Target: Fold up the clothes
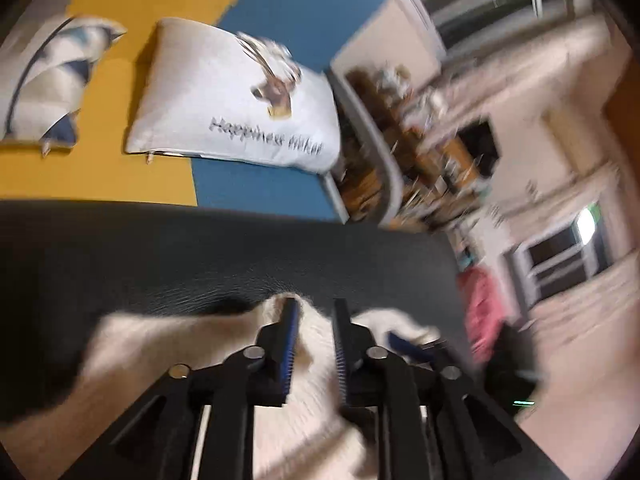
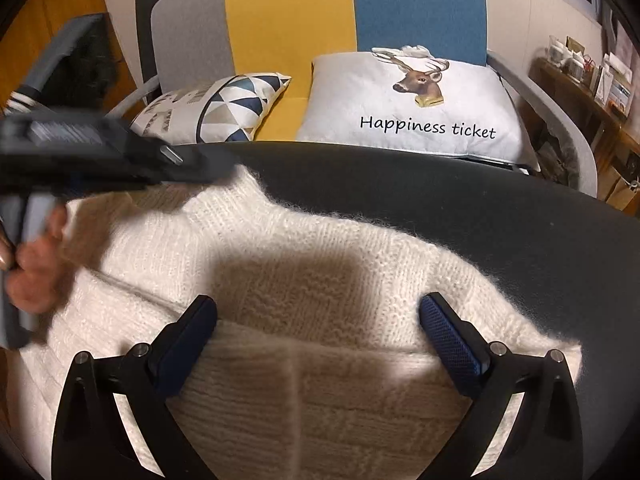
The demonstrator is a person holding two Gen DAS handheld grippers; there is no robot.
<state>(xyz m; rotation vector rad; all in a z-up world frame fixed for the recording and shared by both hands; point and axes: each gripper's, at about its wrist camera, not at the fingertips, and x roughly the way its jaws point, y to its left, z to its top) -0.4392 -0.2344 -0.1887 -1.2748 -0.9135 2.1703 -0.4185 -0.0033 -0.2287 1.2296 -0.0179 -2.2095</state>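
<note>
A cream knit sweater [image 2: 304, 248] lies partly folded on a round black table [image 2: 500, 216]. In the right wrist view my right gripper [image 2: 319, 302] hovers wide open over the sweater's middle, with nothing between its blue pads. At the far left edge of the sweater is my left gripper [image 2: 172, 160], blurred and held by a hand [image 2: 36, 276]. In the tilted, blurred left wrist view my left gripper [image 1: 316, 306] has its fingers close together with a ridge of the sweater [image 1: 312, 380] pinched between them.
Behind the table stands a sofa with yellow [image 2: 288, 20] and blue [image 2: 416, 4] back panels. It holds a triangle-patterned cushion [image 2: 216, 104] and a deer cushion [image 2: 412, 104] reading "Happiness ticket". A cluttered shelf [image 2: 588, 76] runs along the right wall.
</note>
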